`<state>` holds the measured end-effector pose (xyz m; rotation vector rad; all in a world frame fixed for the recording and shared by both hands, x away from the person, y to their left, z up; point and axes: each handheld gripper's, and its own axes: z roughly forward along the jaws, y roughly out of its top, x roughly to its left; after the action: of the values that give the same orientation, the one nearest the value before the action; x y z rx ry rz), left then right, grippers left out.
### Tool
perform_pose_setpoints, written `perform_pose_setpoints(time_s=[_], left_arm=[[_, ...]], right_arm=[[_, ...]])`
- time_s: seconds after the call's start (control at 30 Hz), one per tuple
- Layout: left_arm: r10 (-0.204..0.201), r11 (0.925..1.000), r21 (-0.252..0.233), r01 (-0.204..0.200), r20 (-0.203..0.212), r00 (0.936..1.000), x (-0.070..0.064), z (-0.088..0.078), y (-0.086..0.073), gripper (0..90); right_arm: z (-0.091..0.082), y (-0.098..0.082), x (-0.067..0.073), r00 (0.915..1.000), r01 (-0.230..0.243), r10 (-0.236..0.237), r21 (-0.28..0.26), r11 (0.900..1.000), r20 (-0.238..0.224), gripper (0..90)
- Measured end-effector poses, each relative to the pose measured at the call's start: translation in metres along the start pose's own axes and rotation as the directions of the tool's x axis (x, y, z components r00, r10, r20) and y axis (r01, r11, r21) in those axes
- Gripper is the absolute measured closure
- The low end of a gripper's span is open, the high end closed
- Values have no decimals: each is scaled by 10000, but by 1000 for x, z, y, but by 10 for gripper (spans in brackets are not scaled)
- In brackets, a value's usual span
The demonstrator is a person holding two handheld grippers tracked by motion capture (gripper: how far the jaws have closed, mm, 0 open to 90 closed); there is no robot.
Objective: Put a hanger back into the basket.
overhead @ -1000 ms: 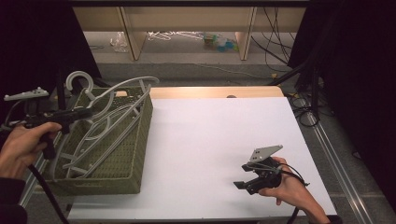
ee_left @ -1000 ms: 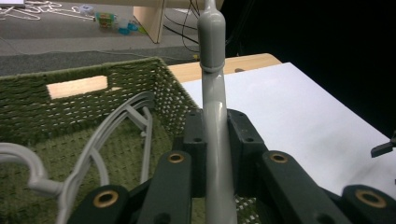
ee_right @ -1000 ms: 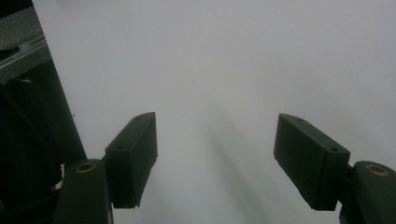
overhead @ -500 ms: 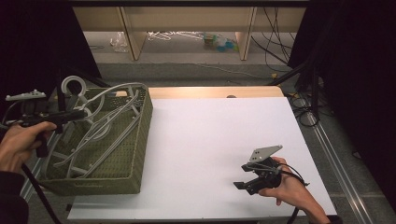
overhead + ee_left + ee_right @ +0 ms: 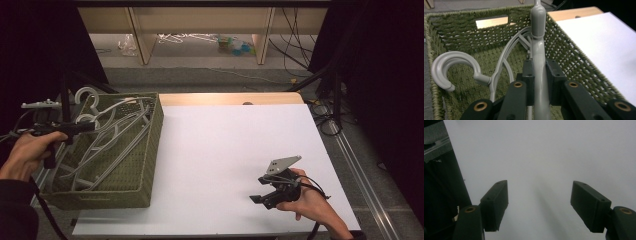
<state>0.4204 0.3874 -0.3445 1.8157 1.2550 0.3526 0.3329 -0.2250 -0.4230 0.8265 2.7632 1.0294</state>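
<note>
A grey hanger [image 5: 539, 62] is clamped between the jaws of the left gripper [image 5: 539, 72] and is held over the left end of the green basket [image 5: 150, 150], its bar running up between the pads. More grey hangers [image 5: 107, 145] are piled in the basket, and one hook [image 5: 451, 67] is seen curling beside the gripper. The right gripper [image 5: 272, 192] is held low over the white worktop [image 5: 225, 150], well apart from the basket, jaws spread wide with nothing between them.
</note>
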Motion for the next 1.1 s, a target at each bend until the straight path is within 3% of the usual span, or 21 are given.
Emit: perform_pose_setpoints(time_s=[0.2,0.33,0.47,0.77,0.83,0.9,1.03,1.07,1.1], left_arm=[[-52,9995,303,52,-8,10000,5,16,-5,789],[-353,9991,238,353,17,9994,7,18,-12,789],[-502,9958,752,526,-340,9982,12,24,-21,786],[-1001,9898,935,1079,-848,9914,19,33,-37,767],[-862,9901,1020,965,-1015,9911,17,34,-36,764],[-197,9873,1540,396,-1288,9915,18,33,-34,750],[41,9873,1572,232,-1711,9853,17,36,-34,728],[57,9910,1322,185,-1804,9836,17,38,-35,725],[214,9882,1532,72,-1839,9827,16,38,-35,721]], right_arm=[[-1,0,-1,10000,-7,7,85,10000,26,311],[-2,0,-2,10000,39,-40,52,10000,41,311],[0,0,0,10000,37,-37,-11,10000,26,310],[-1,1,-1,10000,64,-64,89,9999,-6,311],[-1,1,-1,10000,89,-89,80,9999,-11,311],[0,0,-1,10000,31,-31,-9,10000,36,310],[-1,1,-1,10000,68,-67,95,9999,-39,311],[-1,1,-1,10000,67,-66,89,9999,-42,311],[-1,1,-1,10000,83,-83,70,9999,-23,311]])
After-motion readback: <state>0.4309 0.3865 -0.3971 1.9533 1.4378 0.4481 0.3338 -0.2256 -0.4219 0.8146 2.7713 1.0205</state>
